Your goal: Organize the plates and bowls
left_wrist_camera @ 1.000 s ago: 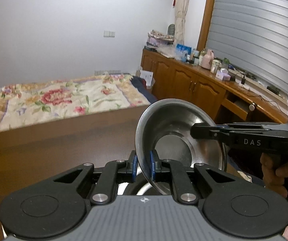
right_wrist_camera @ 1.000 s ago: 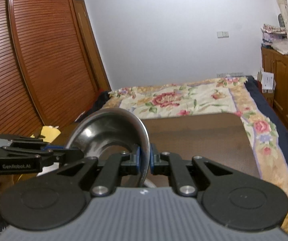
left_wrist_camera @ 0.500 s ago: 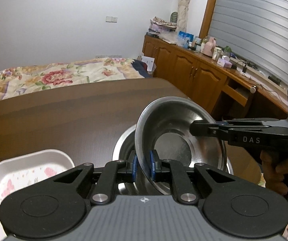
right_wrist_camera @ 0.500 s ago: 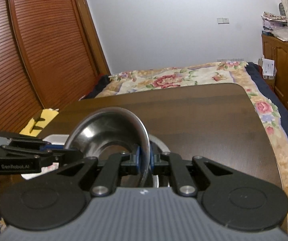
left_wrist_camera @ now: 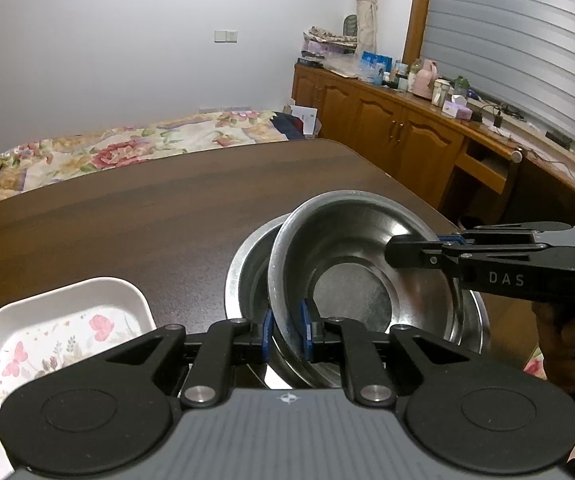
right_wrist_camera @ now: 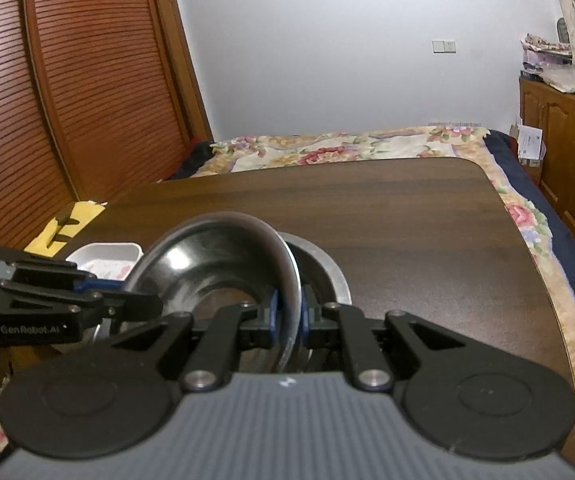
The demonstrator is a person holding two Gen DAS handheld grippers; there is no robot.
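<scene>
Both tongs, left tongs (left_wrist_camera: 286, 336) and right tongs (right_wrist_camera: 287, 316), pinch opposite rims of a steel bowl (left_wrist_camera: 351, 288), tilted just above the larger bowl (left_wrist_camera: 247, 276) on the tabletop (left_wrist_camera: 127, 220); nesting looks nearly done, the flowered tray (left_wrist_camera: 63, 320) beside the larger bowl still unstacked

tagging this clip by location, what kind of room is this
Most likely a bedroom: a bed with a floral quilt, a louvred wooden wardrobe and a cluttered wooden sideboard surround the dark wooden table.

L gripper (left_wrist_camera: 286, 334) & R gripper (left_wrist_camera: 397, 254) pinch steel bowl (left_wrist_camera: 351, 292) over 2nd bowl (left_wrist_camera: 253, 276).
</scene>
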